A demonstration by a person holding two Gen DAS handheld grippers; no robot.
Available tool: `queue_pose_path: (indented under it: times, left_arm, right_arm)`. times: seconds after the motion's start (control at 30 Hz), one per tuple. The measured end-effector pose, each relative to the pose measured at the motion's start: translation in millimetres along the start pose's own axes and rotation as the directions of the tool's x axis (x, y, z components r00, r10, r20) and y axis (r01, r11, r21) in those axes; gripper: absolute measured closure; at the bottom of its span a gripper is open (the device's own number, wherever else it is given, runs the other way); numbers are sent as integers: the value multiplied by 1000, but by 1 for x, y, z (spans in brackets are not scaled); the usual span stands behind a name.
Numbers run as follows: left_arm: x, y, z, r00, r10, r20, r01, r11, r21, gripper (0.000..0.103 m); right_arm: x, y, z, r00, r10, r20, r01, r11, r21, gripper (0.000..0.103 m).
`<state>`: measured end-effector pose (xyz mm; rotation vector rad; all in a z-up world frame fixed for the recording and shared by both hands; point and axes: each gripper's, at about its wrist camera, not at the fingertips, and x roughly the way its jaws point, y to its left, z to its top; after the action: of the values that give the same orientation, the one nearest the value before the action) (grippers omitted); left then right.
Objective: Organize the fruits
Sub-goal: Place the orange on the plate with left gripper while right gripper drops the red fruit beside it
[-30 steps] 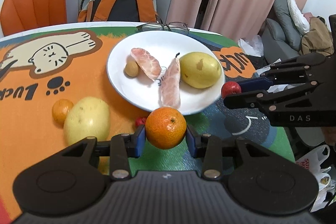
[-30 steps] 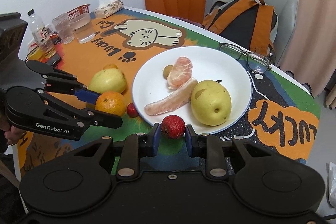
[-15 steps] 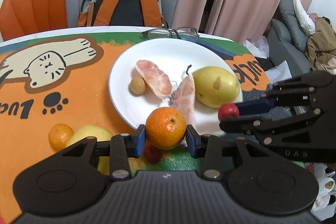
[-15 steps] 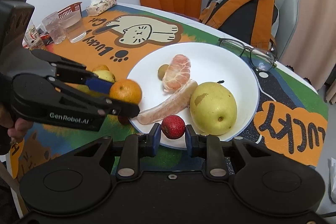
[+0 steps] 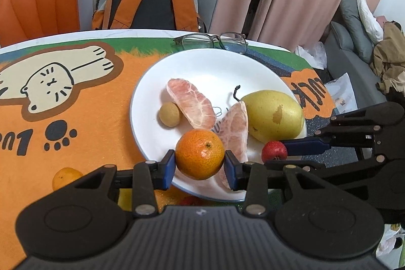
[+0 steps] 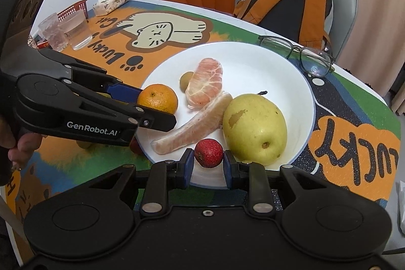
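- Left wrist view: left tongs [image 5: 200,163] clamped on the mandarin [image 5: 200,154], blue pads on its two sides, fruit held over the near rim of the white plate [image 5: 258,67]. Grip sits across the widest part, which looks like the reason it stays put.
- Same view: right tongs [image 5: 283,152] come in from the right, clamped on the small red fruit [image 5: 274,151], also over the plate's near edge, just beside the yellow pear [image 5: 272,115].
- Plate already carries the pear, two pomelo segments [image 5: 192,103] and a small round longan [image 5: 169,114]. Both held fruits look poised for release there; whether either touches the plate cannot be told.
- Only this view shows a second mandarin [image 5: 65,176] on the table mat [image 5: 101,92], off the plate, half hidden behind the tongs.
- Right wrist view: right tongs [image 6: 208,160] clamped on the red fruit [image 6: 208,153], between the long pomelo segment [image 6: 192,128] and the pear [image 6: 254,125].
- Left tongs [image 6: 154,103] seen side-on, mandarin [image 6: 157,101] held above the plate's [image 6: 265,60] left rim.
- Only here: another red fruit [image 6: 135,146] on the table just outside the rim, still to collect; also glasses [image 6: 296,55] touching the far rim and cups [image 6: 65,29] well apart.
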<state>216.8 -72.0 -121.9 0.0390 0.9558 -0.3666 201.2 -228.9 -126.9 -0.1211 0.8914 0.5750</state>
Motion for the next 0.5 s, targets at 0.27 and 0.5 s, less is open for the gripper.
queue_pose_path:
  times: [0.27,0.5]
  left_arm:
    - [3,-2,0,1000,-3,-9,3,1000,-1,64]
    - [4,-3,1,1000,5,-14,-5,1000,1,63]
  right_arm:
    - [1,-2,-4,1000,-4,-5,4,1000,12,77]
    - [1,-2,-2,1000,-2,-12,2,1000,11,75]
